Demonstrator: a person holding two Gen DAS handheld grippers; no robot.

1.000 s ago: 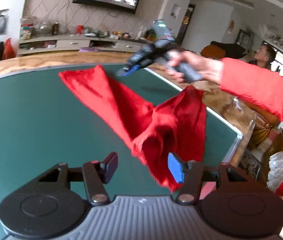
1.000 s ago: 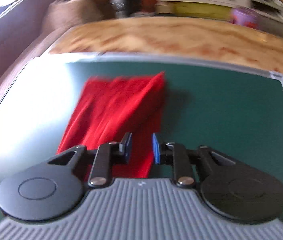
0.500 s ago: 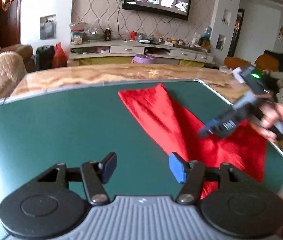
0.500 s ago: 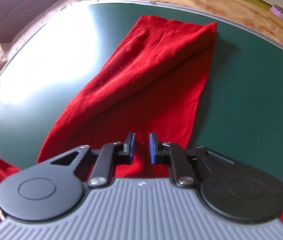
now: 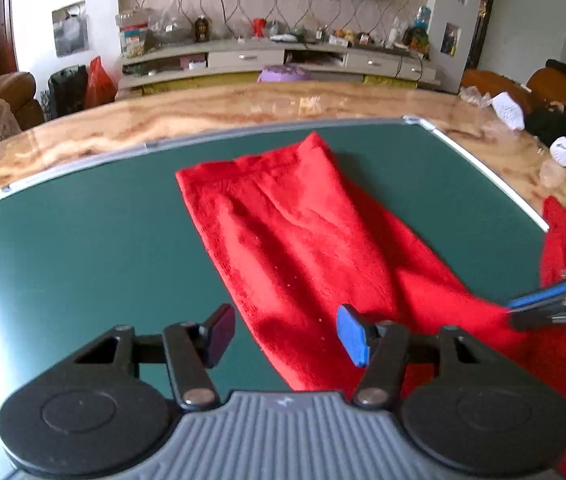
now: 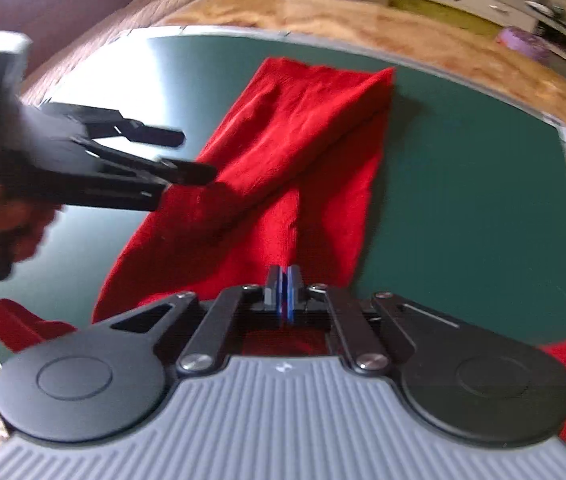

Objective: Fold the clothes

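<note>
Red cloth (image 5: 307, 240) lies creased; right tool (image 6: 284, 292) pinches it, left tool (image 5: 285, 336) wide apart.

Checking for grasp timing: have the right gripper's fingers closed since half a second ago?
Yes. The right gripper fingers, apart half a second ago, now meet on a ridge of the red garment, near its end closest to the camera on the green mat.

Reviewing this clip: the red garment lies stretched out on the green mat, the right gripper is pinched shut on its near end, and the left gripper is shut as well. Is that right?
Not quite. The left gripper is open: the left wrist view shows its pads wide apart above the red garment's edge, holding nothing. The rest stands: the garment lies on the green mat, and the right gripper is shut on its near end.
</note>
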